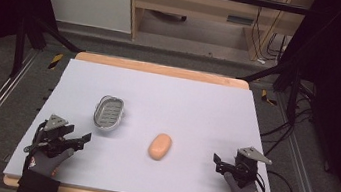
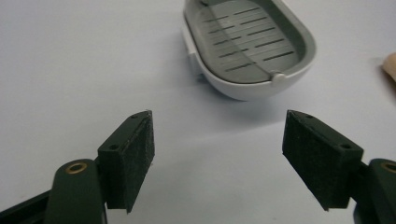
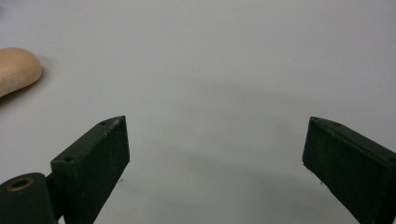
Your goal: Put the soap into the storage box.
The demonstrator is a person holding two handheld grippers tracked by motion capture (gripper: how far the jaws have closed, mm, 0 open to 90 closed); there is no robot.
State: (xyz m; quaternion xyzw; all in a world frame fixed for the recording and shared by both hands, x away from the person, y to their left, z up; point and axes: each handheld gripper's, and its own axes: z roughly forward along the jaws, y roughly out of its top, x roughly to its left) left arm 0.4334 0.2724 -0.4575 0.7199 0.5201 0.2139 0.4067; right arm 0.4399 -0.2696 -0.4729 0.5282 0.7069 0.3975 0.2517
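Observation:
A grey-and-white soap dish (image 1: 108, 112) with a slotted insert sits left of the table's middle; in the left gripper view the dish (image 2: 250, 46) lies just ahead of the jaws. A peach oval soap bar (image 1: 160, 146) rests near the centre, its end showing at the left edge of the right gripper view (image 3: 16, 70). My left gripper (image 1: 80, 140) (image 2: 217, 156) is open over bare table, short of the dish. My right gripper (image 1: 217, 162) (image 3: 215, 163) is open at the front right, well apart from the soap.
A pale lavender mat (image 1: 197, 105) covers the wooden table (image 1: 162, 69). Dark frame legs (image 1: 19, 44) and cables (image 1: 284, 132) stand beside the table. A wooden cabinet (image 1: 201, 9) is behind it.

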